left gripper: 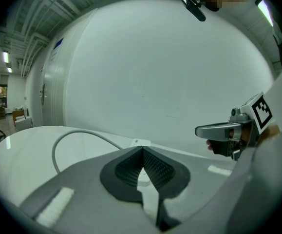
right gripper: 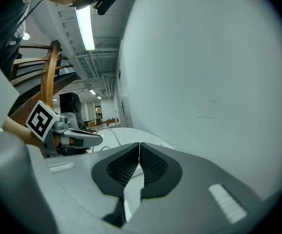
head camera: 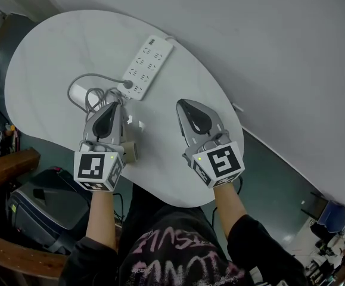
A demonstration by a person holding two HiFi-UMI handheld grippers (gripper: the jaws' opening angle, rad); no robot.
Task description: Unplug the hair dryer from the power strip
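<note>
Hair dryer: probably the white body near the left edge of the desk, half hidden behind your left gripper; the view was poor there. Its grey cable looped round to a plug seated in the near end of the power strip, which lay toward the far edge. Your left gripper's jaws were pressed together on nothing, near the plug. Your right gripper, jaws likewise together and empty, hovered near the right edge.
</note>
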